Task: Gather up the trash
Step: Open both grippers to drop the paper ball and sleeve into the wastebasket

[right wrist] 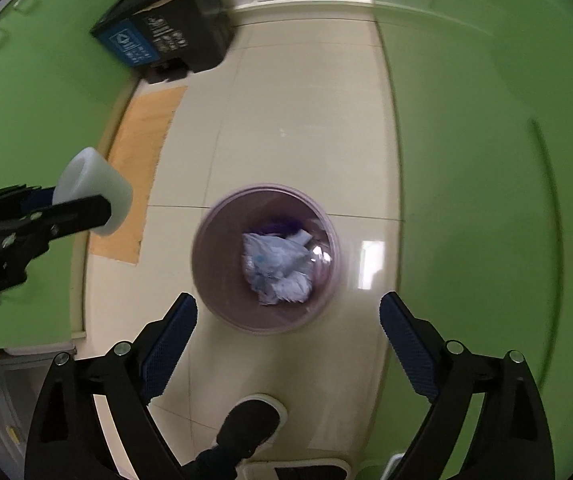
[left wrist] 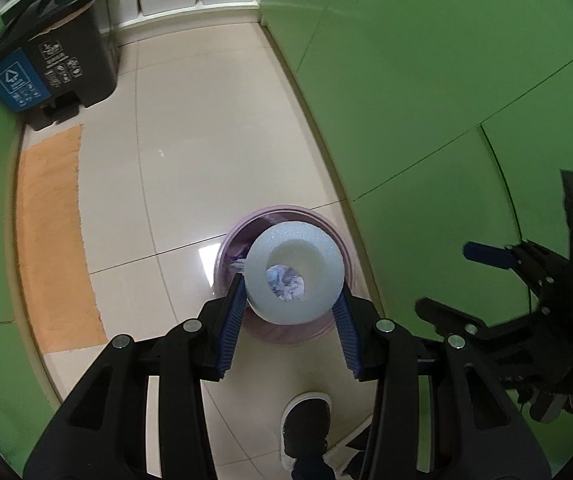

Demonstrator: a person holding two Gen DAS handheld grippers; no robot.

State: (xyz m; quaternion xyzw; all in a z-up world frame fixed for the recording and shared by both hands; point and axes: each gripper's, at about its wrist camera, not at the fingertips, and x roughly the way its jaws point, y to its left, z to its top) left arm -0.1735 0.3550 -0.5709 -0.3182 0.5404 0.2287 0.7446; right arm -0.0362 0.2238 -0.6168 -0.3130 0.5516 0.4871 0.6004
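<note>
One translucent white plastic cup (left wrist: pixel 294 276) held over the round lilac plastic wastebasket (left wrist: pixel 328 220) — a miss is possible.
Left hand-held gripper (left wrist: pixel 292 304) clamps it; right hand-held gripper (right wrist: pixel 288 320) gapes empty — releasing off-centre could bounce it onto the floor (left wrist: pixel 214 128).

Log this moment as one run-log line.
left gripper: shut on white cup | above purple bin | right gripper: open, empty | bin: crumpled paper inside

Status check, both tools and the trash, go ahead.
Left tool shut on white foam cup, held above purple wastebasket. Right tool open, empty. Crumpled paper already in basket. Nothing blocking.
</note>
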